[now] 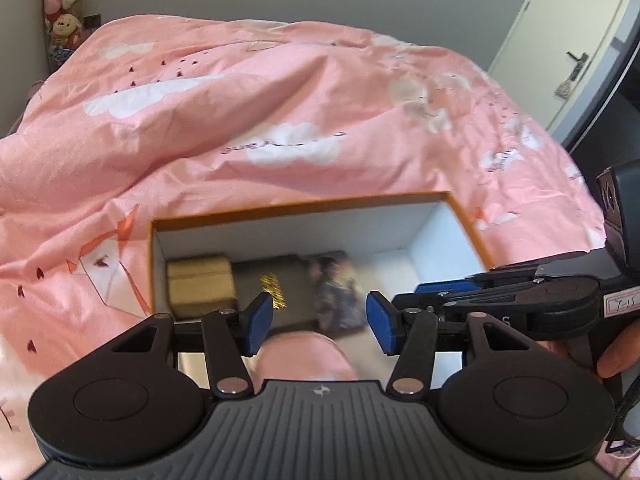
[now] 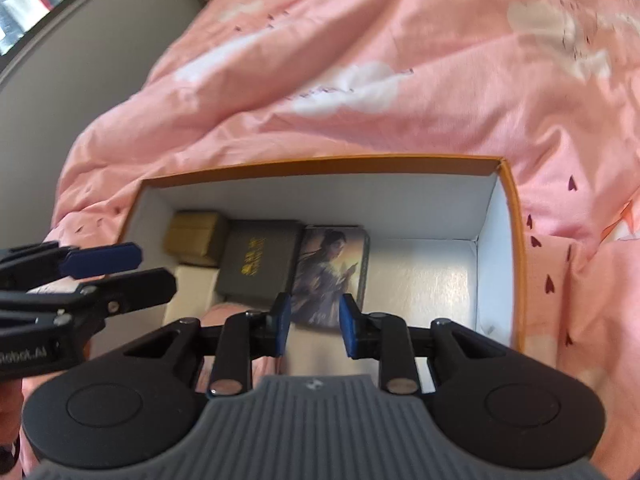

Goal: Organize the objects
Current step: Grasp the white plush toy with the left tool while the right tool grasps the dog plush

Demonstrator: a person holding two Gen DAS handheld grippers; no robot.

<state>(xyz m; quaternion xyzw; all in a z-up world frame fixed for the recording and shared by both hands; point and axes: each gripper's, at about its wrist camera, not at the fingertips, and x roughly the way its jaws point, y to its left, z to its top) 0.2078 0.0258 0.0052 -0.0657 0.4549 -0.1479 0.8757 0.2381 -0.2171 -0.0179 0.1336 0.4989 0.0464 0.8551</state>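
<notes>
An open box with an orange rim [image 1: 300,206] [image 2: 320,162] and white inside lies on a pink bedspread. In it, side by side, are a tan carton [image 2: 196,236], a dark grey case with gold lettering [image 2: 260,260] and a picture tin showing a robed figure [image 2: 332,276]. A white box [image 2: 192,292] and something pink [image 2: 216,314] sit nearer. My left gripper [image 1: 320,322] hovers open over the box's left half, nothing between its blue pads. My right gripper [image 2: 316,326] hangs above the picture tin, its jaws narrow, nothing between them.
The rumpled pink bedspread [image 1: 280,100] surrounds the box on every side. Plush toys [image 1: 60,0] hang at the far left wall. A white door [image 1: 560,40] stands at the far right. The box's right half [image 2: 432,280] shows bare floor. A hand [image 1: 616,356] holds the right gripper.
</notes>
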